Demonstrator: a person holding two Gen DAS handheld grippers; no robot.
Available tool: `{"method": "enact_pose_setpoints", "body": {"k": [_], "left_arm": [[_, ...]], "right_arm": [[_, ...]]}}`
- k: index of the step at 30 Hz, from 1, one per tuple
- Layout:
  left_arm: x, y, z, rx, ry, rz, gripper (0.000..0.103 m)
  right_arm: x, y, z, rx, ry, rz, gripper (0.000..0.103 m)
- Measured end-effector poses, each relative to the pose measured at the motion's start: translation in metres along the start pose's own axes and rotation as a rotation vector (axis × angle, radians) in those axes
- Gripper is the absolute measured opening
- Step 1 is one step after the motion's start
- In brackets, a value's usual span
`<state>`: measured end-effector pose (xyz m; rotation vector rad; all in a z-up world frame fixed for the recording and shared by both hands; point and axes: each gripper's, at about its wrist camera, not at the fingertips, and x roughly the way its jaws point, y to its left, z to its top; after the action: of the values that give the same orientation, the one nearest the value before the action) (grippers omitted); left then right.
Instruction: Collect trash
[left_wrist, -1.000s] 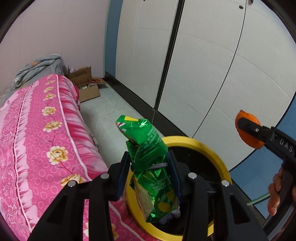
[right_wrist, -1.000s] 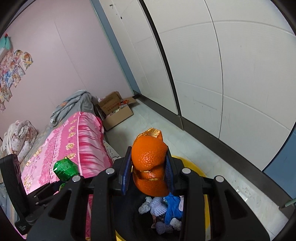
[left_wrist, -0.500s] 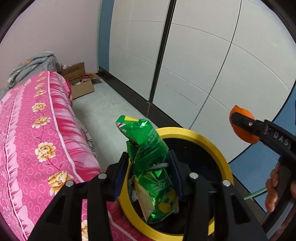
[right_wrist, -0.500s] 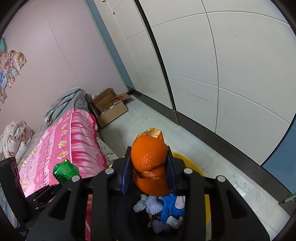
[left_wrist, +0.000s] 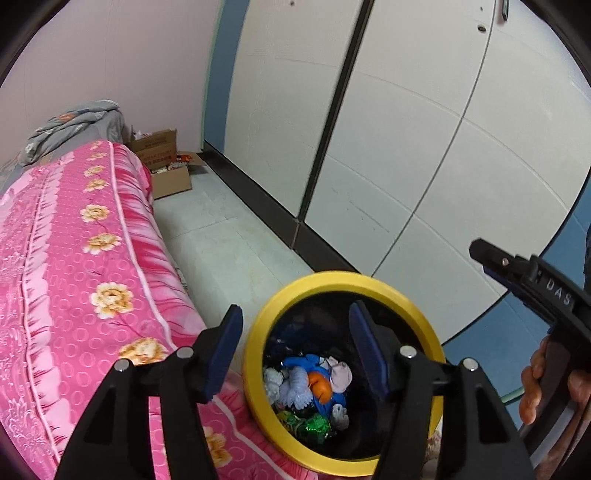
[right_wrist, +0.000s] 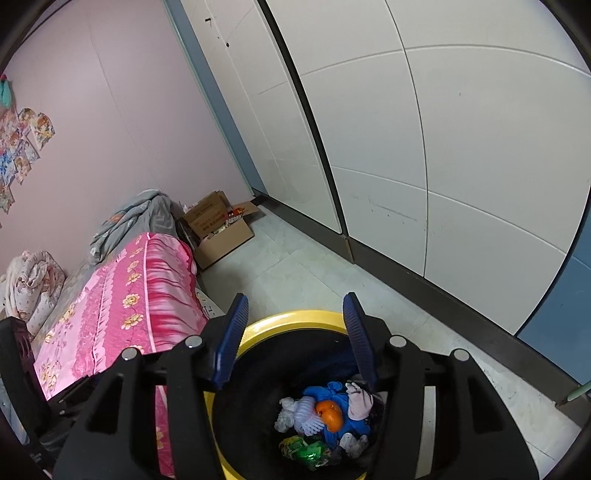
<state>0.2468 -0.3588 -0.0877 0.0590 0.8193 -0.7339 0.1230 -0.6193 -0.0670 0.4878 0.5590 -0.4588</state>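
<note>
Grippers opening empty, peel (right_wrist: 328, 415), wrapper (right_wrist: 308, 452) in bin (left_wrist: 424, 321)

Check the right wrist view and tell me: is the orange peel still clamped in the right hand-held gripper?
No: the orange peel lies inside the yellow-rimmed bin, and nothing is between the opening jaws of the right hand-held gripper.

Soft, even indoor light fills both views, with no hard shadows. The white wardrobe doors (left_wrist: 388, 110) show bright, slightly washed. Fisheye bending curves every straight line, and black vignette rims the corners. The bin's (right_wrist: 295, 321) inside sits dim. Focus holds reasonably sharp.
</note>
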Motion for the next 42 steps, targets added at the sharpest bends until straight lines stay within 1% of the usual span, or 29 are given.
{"method": "enact_pose_setpoints", "body": {"k": [4,8,17,20,21,25,28,29,30,32,36,38,39,41,42], "left_arm": [[-0.023,0.014,0.005,-0.024,-0.042,0.017,0.057],[-0.053,0.034,0.007,-0.051,-0.084,0.052,0.057],[-0.137,0.094,0.003,-0.122,-0.197,0.169,0.057],[-0.171,0.116,-0.004,-0.158,-0.247,0.240,0.057],[-0.179,0.121,-0.005,-0.167,-0.257,0.253,0.057],[-0.221,0.140,-0.023,-0.194,-0.309,0.330,0.057],[-0.250,0.154,-0.040,-0.213,-0.325,0.373,0.057],[-0.257,0.157,-0.045,-0.214,-0.330,0.392,0.057],[-0.269,0.162,-0.054,-0.216,-0.335,0.430,0.057],[-0.281,0.168,-0.064,-0.224,-0.334,0.458,0.057],[-0.306,0.186,-0.093,-0.255,-0.332,0.513,0.057],[-0.313,0.190,-0.106,-0.264,-0.332,0.522,0.057],[-0.319,0.192,-0.115,-0.268,-0.336,0.531,0.059],[-0.325,0.193,-0.128,-0.274,-0.349,0.548,0.070],[-0.326,0.193,-0.132,-0.273,-0.355,0.552,0.070]], "right_arm": [[-0.014,0.013,0.003,-0.016,-0.017,0.013,0.051],[-0.028,0.034,0.006,-0.049,-0.030,0.039,0.051],[-0.057,0.115,0.000,-0.158,-0.060,0.144,0.051],[-0.065,0.144,-0.007,-0.191,-0.061,0.189,0.051],[-0.068,0.156,-0.010,-0.205,-0.059,0.207,0.051],[-0.078,0.194,-0.027,-0.255,-0.044,0.271,0.051],[-0.087,0.222,-0.044,-0.299,-0.030,0.313,0.051],[-0.090,0.229,-0.049,-0.310,-0.025,0.326,0.051],[-0.093,0.237,-0.056,-0.324,-0.020,0.340,0.051],[-0.100,0.251,-0.068,-0.355,-0.018,0.359,0.051],[-0.114,0.269,-0.092,-0.405,-0.020,0.392,0.051],[-0.120,0.273,-0.102,-0.419,-0.025,0.404,0.051],[-0.124,0.276,-0.106,-0.426,-0.029,0.409,0.051],[-0.131,0.276,-0.113,-0.439,-0.041,0.419,0.052],[-0.135,0.276,-0.118,-0.445,-0.048,0.422,0.055]]}}
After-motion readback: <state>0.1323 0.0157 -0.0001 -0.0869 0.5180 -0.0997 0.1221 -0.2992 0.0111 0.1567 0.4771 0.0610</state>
